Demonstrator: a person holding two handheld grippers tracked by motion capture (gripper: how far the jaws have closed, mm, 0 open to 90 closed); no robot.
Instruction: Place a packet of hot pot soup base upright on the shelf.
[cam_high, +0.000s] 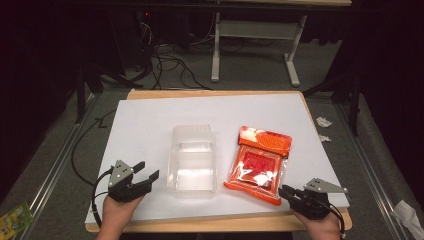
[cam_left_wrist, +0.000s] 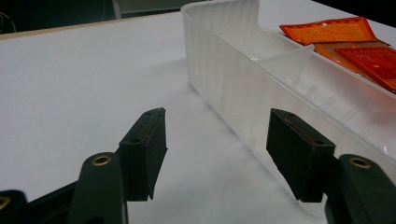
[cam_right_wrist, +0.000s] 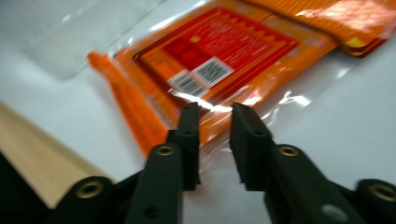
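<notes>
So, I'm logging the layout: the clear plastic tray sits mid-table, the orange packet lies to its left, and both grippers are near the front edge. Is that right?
Not quite. In the high view the orange packet lies to the right of the clear plastic tray, not its left. The rest holds: the tray is mid-table, and the left gripper and right gripper sit near the front edge.

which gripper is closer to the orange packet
Right. The right gripper sits at the orange packet's near corner; the left gripper is across the clear container.

Orange/red packet w/ barcode, translucent white tray, black jaws
</notes>
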